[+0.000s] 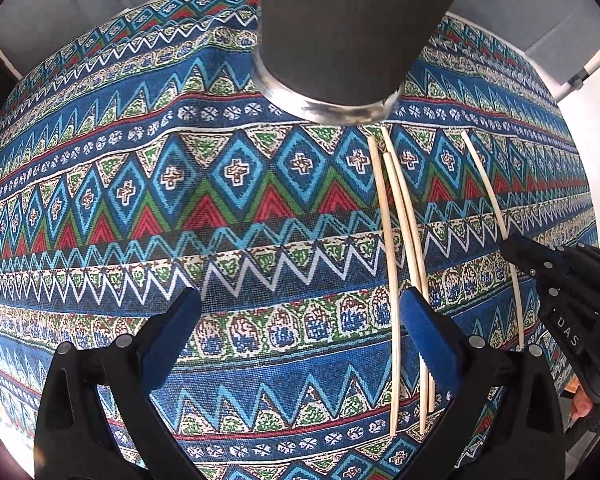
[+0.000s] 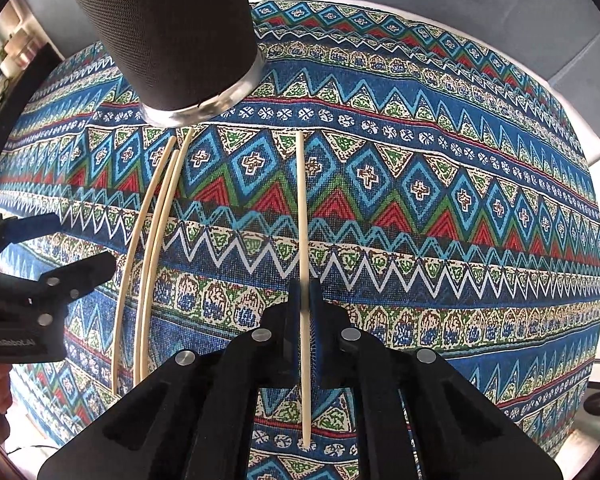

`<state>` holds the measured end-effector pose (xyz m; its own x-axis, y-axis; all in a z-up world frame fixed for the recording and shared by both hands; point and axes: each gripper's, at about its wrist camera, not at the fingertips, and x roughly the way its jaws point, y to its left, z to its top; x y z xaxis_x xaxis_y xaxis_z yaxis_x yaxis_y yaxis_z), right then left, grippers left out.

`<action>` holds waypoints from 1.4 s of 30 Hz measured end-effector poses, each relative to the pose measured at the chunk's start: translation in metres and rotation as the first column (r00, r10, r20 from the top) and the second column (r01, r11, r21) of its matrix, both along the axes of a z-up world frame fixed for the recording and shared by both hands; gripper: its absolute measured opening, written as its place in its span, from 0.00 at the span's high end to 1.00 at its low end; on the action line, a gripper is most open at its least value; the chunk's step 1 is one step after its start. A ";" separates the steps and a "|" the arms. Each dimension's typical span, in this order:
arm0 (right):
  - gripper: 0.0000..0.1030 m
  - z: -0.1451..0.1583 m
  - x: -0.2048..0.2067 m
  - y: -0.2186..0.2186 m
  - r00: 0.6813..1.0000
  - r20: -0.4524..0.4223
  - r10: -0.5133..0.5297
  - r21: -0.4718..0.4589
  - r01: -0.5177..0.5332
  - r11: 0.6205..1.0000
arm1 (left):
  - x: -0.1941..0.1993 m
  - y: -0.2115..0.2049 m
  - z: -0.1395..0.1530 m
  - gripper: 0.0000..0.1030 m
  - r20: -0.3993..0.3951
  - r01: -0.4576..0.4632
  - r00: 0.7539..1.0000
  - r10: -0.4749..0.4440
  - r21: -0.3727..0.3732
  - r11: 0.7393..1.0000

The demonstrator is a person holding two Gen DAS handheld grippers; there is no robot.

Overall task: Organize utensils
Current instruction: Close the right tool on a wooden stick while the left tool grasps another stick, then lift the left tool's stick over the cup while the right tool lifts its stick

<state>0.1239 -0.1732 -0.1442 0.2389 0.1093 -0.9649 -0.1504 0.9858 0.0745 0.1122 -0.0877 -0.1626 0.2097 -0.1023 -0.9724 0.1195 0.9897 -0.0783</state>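
Note:
Four pale wooden chopsticks lie on the patterned cloth in front of a dark mesh utensil holder point(image 1: 332, 32) point(image 2: 168, 32) with a metal base. My right gripper point(image 2: 303, 300) is shut on the single chopstick point(image 2: 300, 200) near its middle; in the left wrist view that gripper point(image 1: 514, 246) pinches the same stick point(image 1: 486, 184). Three chopsticks point(image 1: 396, 220) point(image 2: 156, 232) lie close together. My left gripper point(image 1: 300, 320) hovers open, its right finger point(image 1: 424, 328) over that group. From the right wrist view the left gripper point(image 2: 84, 240) is at the far left.
The blue, red and green patterned tablecloth point(image 1: 180, 200) point(image 2: 460, 240) covers the whole table. Grey cushions point(image 2: 460, 0) sit beyond the far edge. A white frame part point(image 1: 588, 64) shows at the right. A hand shows at the lower right edge point(image 1: 580, 404).

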 end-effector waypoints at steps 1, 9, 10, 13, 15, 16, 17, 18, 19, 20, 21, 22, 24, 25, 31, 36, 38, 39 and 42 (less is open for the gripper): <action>0.96 0.000 -0.001 0.001 1.000 0.003 0.002 0.000 -0.002 1.000 | 0.002 -0.005 -0.002 0.07 -0.003 0.001 1.000 -0.001 0.028 1.000; 0.95 0.000 -0.025 -0.033 0.999 0.005 -0.051 0.088 0.050 0.995 | 0.021 -0.040 -0.009 0.07 -0.028 -0.002 1.000 0.005 0.102 0.995; 0.95 0.000 -0.025 -0.036 0.998 -0.001 -0.062 0.105 0.061 0.993 | 0.021 -0.042 -0.009 0.07 -0.024 -0.001 1.000 0.003 0.103 0.995; 0.95 0.003 -0.020 -0.061 0.996 -0.015 -0.093 0.155 0.095 0.983 | 0.014 -0.045 -0.008 0.09 -0.022 -0.004 1.000 0.006 0.103 0.995; 0.95 0.003 -0.018 -0.067 0.995 -0.013 -0.096 0.159 0.097 0.983 | 0.007 -0.040 -0.004 0.12 -0.016 0.006 1.000 -0.005 0.102 0.995; 0.95 0.003 -0.017 -0.072 0.995 -0.012 -0.094 0.159 0.095 0.983 | 0.005 -0.039 -0.002 0.16 -0.011 0.012 1.000 -0.011 0.101 0.995; 0.95 0.004 -0.017 -0.077 0.995 -0.012 -0.095 0.160 0.096 0.982 | 0.004 -0.035 0.000 0.18 -0.007 0.015 1.000 -0.015 0.100 0.995; 0.95 0.006 -0.020 -0.074 0.995 -0.013 -0.099 0.163 0.100 0.982 | -0.002 -0.024 0.000 0.23 -0.005 0.017 1.000 -0.017 0.097 0.995; 0.95 0.006 -0.021 -0.070 0.994 -0.015 -0.104 0.169 0.105 0.980 | -0.003 -0.022 0.002 0.31 -0.002 0.020 1.000 -0.020 0.096 0.995; 0.95 0.006 -0.022 -0.073 0.994 -0.019 -0.109 0.180 0.111 0.977 | -0.006 -0.017 0.005 0.37 0.001 0.024 1.000 -0.025 0.095 0.995; 0.95 0.006 -0.023 -0.072 0.993 -0.021 -0.115 0.187 0.117 0.975 | -0.007 -0.013 0.007 0.48 0.004 0.025 1.000 -0.026 0.094 0.995; 0.95 0.003 -0.023 -0.070 0.993 -0.023 -0.119 0.192 0.121 0.974 | -0.008 -0.008 0.009 0.61 0.004 0.023 1.000 -0.024 0.087 0.996; 0.95 0.006 -0.028 -0.068 0.992 -0.025 -0.123 0.198 0.126 0.972 | -0.007 0.003 0.012 0.93 -0.008 0.021 1.000 -0.020 0.077 0.997; 0.95 0.006 -0.030 -0.070 0.992 -0.027 -0.125 0.203 0.128 0.971 | -0.006 0.009 0.013 0.95 -0.021 0.015 1.000 -0.013 0.062 0.998; 0.95 0.021 -0.035 -0.086 0.992 -0.009 -0.124 0.234 0.123 0.965 | -0.015 0.044 0.021 0.96 -0.099 -0.009 0.995 0.008 -0.014 1.000; 0.95 0.042 -0.040 -0.097 0.990 0.010 -0.140 0.256 0.133 0.958 | -0.035 0.069 0.041 0.96 -0.107 -0.041 0.994 0.035 -0.050 0.998; 0.95 0.054 -0.046 -0.103 0.987 0.023 -0.160 0.274 0.148 0.950 | -0.041 0.078 0.056 0.96 -0.090 -0.058 0.995 0.051 -0.071 0.996; 0.95 0.061 -0.049 -0.106 0.985 0.030 -0.170 0.288 0.154 0.945 | -0.043 0.082 0.065 0.96 -0.076 -0.062 0.996 0.056 -0.080 0.995; 0.95 0.081 -0.052 -0.115 0.979 0.065 -0.195 0.319 0.165 0.933 | -0.045 0.093 0.096 0.96 -0.027 -0.069 0.997 0.066 -0.117 0.991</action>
